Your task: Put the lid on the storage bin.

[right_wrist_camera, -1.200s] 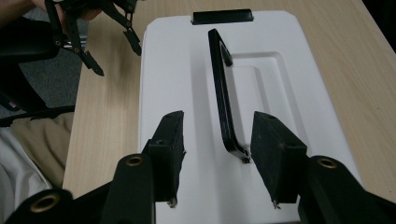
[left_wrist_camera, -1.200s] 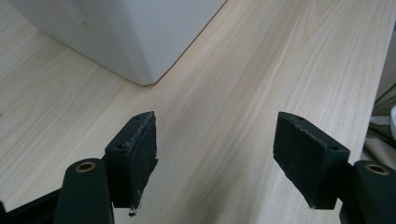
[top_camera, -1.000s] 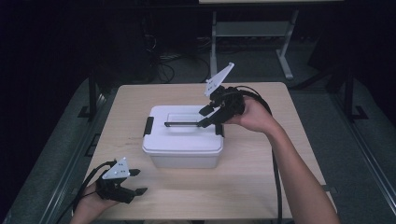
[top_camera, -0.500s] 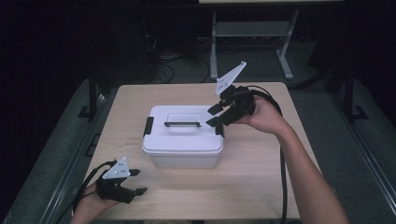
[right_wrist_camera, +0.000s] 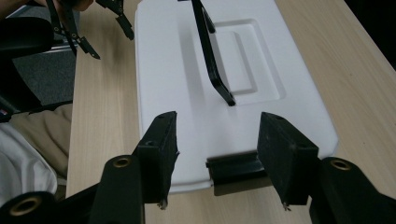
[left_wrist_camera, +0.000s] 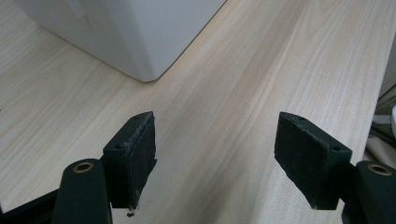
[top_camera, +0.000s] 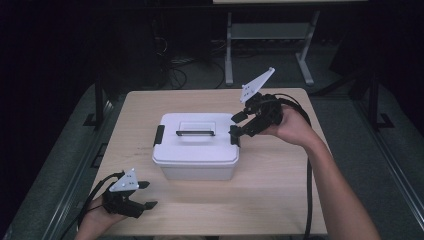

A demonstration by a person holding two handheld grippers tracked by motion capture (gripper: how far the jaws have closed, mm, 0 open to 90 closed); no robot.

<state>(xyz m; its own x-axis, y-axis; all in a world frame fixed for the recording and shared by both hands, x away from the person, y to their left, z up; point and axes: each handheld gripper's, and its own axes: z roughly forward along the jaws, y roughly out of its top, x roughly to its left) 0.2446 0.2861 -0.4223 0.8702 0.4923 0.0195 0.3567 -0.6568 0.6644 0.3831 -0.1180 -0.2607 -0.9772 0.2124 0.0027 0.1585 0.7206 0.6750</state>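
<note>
My right claw has pulled back from the black handle on top of the white box toward the box's right end, and its jaws have just been opening with nothing between them. They now stand fairly wide and hold nothing. I judge this as a shift from the handle to the black latch on that end, probably to flip it and free the lid. In the right gripper view the latch sits between my two pads, a little beyond their tips, with the lid's edge just behind it and the handle lying flat farther along the lid. The box itself rests in the middle of the table, with a matching latch on its left end. My left claw has not moved: it rests low at the near left corner of the table, well apart from the box, its jaws wide and empty, pointing across bare wood toward the box's near corner.
</note>
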